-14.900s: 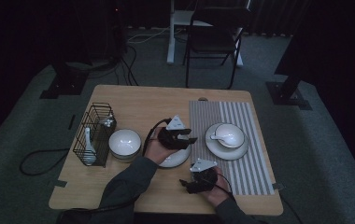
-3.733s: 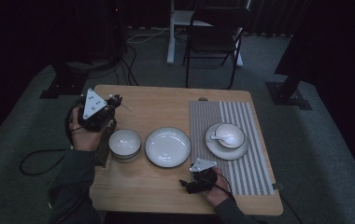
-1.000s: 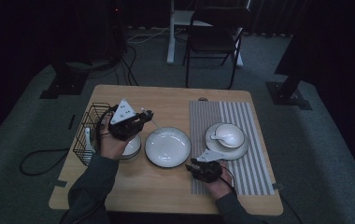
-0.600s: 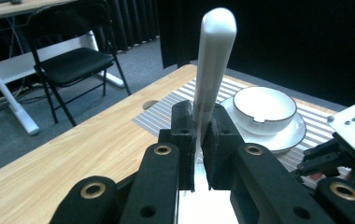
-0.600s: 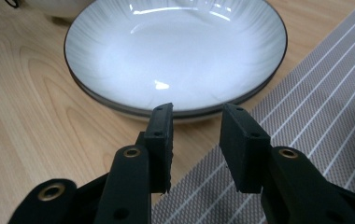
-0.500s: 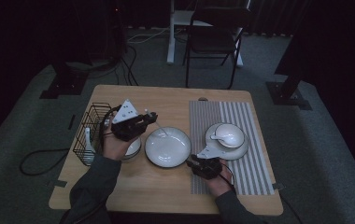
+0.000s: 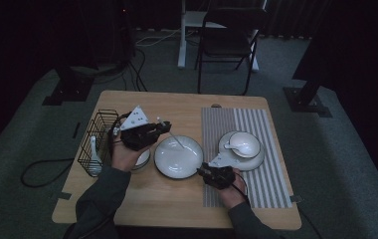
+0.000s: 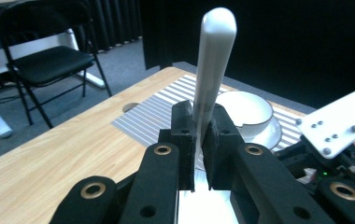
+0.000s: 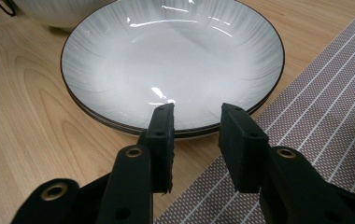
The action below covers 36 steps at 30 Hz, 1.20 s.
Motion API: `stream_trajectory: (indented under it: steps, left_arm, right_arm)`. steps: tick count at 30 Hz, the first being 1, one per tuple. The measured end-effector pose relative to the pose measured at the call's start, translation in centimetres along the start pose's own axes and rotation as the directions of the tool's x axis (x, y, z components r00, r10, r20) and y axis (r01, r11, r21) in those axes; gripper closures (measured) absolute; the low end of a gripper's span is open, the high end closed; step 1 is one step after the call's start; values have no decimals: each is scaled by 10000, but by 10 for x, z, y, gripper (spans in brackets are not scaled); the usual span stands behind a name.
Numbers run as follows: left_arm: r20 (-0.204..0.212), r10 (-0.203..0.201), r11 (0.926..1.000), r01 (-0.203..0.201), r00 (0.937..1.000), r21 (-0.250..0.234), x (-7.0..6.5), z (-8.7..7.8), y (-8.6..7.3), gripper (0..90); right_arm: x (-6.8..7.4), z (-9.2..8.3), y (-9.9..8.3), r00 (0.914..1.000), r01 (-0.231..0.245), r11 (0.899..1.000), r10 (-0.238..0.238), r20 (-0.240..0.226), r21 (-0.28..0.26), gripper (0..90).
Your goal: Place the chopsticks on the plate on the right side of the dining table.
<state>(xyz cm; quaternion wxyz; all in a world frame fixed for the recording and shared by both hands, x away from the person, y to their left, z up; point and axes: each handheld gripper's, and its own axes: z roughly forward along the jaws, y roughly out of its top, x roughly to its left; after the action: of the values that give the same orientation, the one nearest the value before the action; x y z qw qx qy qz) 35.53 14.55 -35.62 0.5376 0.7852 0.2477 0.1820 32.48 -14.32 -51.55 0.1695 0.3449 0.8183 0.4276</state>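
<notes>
The left gripper (image 7: pixel 163 128) is clamped on a white spoon (image 8: pixel 211 65) held above the empty plate (image 7: pixel 178 156), not yet set down, while the right gripper (image 9: pixel 196 122), jaws parted around nothing, waits at the plate's near rim.

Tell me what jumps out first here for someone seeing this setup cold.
The white spoon stands out most: the left gripper is shut on its handle and holds it above the near-left edge of the empty plate at mid-table. The right gripper comes next, its jaws apart at that plate's near rim. On the striped mat to the right, a bowl with its own spoon sits on a saucer.
</notes>
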Motion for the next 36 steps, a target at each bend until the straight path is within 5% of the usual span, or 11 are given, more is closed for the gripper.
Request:
stream_trajectory:
  steps: [18, 36]
  left_arm:
    - [1055, -183, 9996, 162, 9943, 211, -12, 12, 1, 842]
    - [2375, -390, 9990, 325, 9706, 311, -20, 23, 2, 843]
  right_arm:
    - [-2, -1, 3, 10000, 70, 9998, -69, 27, -168, 659]
    - [1, 1, 7, 9994, 314, 9982, -321, -127, -512, 715]
